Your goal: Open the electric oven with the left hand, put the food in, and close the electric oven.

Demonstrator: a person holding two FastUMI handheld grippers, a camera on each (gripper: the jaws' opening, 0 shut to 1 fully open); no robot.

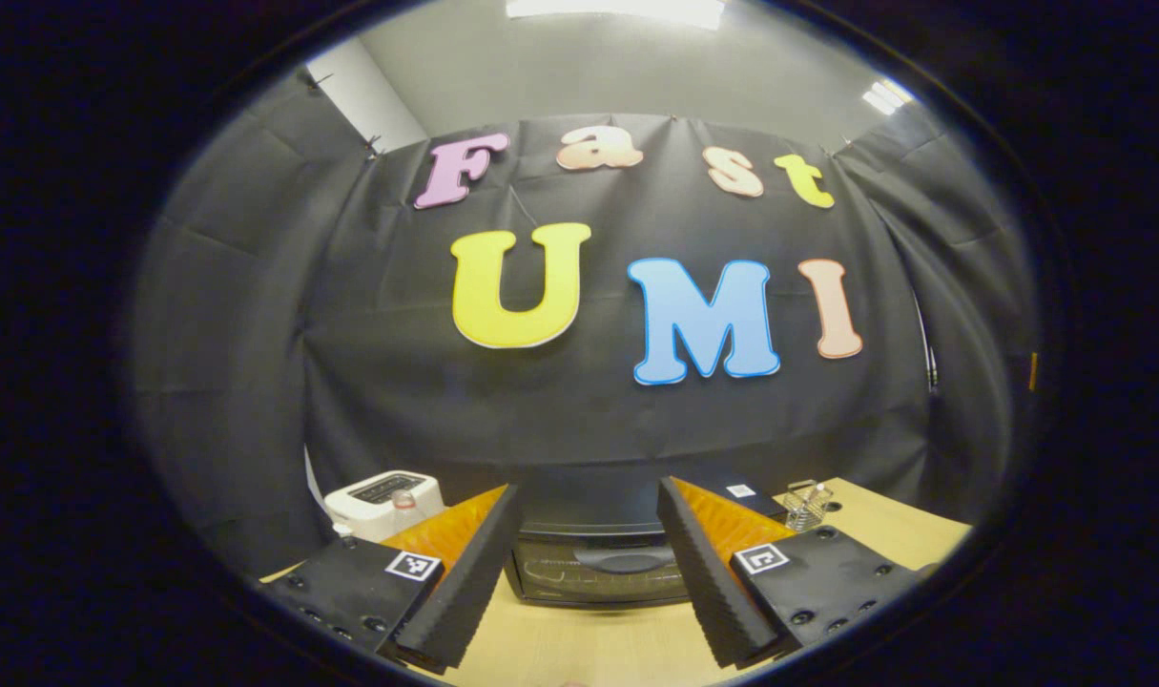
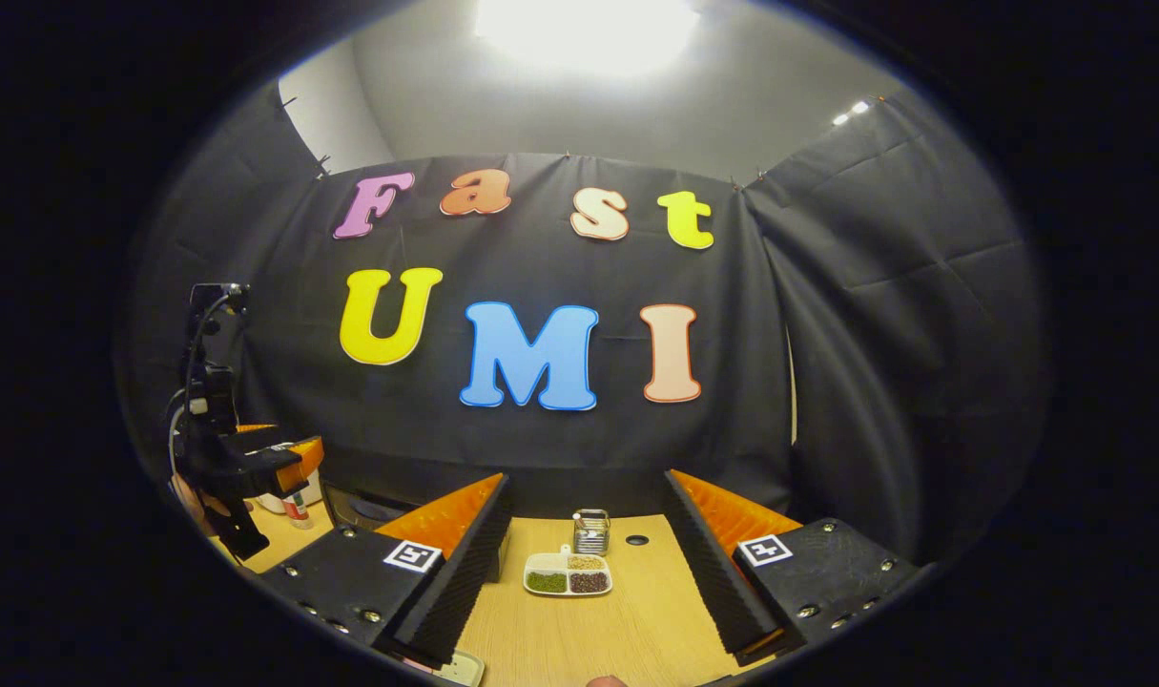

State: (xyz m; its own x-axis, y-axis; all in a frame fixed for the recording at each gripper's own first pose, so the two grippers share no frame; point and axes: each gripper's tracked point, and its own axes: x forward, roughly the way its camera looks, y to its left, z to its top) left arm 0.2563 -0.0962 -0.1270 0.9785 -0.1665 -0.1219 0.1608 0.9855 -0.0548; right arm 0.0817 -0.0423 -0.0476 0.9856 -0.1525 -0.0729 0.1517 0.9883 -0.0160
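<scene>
Ahead, the closed electric oven [image 1: 603, 565] sits framed between the left gripper's [image 1: 589, 572] parted jaws.

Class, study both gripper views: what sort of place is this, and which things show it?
Probably a staged recording booth set up like a kitchen counter: black cloth wall, wooden table bearing an electric oven, a white toaster and a divided food tray.

Bystanders on the table [image 2: 579, 630]
White toaster [image 1: 383, 501], small bottle [image 1: 404, 504], wire rack [image 1: 808, 504], metal holder [image 2: 590, 530].
</scene>
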